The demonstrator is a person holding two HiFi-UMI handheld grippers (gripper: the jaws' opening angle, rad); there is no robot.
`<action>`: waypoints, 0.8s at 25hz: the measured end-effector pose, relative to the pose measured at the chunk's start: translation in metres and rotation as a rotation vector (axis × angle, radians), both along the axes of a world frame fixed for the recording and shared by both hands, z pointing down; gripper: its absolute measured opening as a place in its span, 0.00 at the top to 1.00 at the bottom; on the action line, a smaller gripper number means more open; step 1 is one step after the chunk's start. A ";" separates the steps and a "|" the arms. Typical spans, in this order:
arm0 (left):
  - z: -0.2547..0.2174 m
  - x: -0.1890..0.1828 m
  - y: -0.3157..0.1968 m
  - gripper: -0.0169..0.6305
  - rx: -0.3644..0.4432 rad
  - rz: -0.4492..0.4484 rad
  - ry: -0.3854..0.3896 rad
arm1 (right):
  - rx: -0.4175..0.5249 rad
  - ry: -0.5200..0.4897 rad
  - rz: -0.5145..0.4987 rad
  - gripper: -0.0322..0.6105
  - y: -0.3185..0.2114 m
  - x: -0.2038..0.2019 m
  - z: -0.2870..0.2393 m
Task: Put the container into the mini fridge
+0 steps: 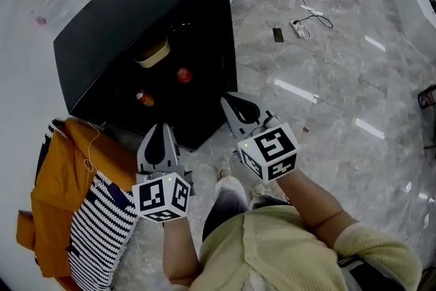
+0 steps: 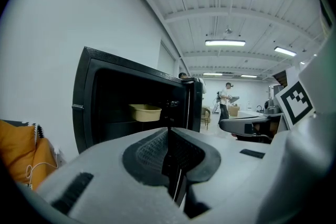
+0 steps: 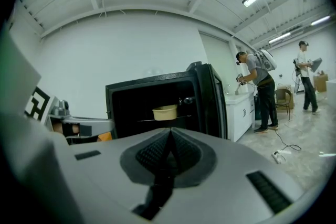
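Resting in mini fridge (image 1: pixel 102 37), container (image 1: pixel 152 53) well beyond closed left gripper (image 1: pixel 162 129), right gripper (image 1: pixel 229 101).

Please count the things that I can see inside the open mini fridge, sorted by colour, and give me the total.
Beige: 1, the container on the shelf.
Red: 2, a round thing and a second small thing.
Total: 3.
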State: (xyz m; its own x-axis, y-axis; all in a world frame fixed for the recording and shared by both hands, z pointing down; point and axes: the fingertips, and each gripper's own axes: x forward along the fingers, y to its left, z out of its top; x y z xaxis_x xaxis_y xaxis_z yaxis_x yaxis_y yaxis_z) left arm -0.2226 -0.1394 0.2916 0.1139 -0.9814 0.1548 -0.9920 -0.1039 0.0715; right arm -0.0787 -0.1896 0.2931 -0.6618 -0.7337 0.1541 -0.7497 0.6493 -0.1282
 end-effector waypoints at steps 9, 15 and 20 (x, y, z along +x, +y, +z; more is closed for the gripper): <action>-0.001 -0.006 0.009 0.92 0.004 -0.016 0.013 | 0.010 0.030 0.001 0.90 0.006 0.003 0.000; -0.003 -0.015 0.017 0.92 0.007 -0.047 0.012 | 0.011 0.039 0.013 0.90 0.006 0.011 -0.001; -0.006 -0.016 0.017 0.92 0.013 -0.062 0.011 | 0.008 0.041 0.010 0.90 0.004 0.012 -0.002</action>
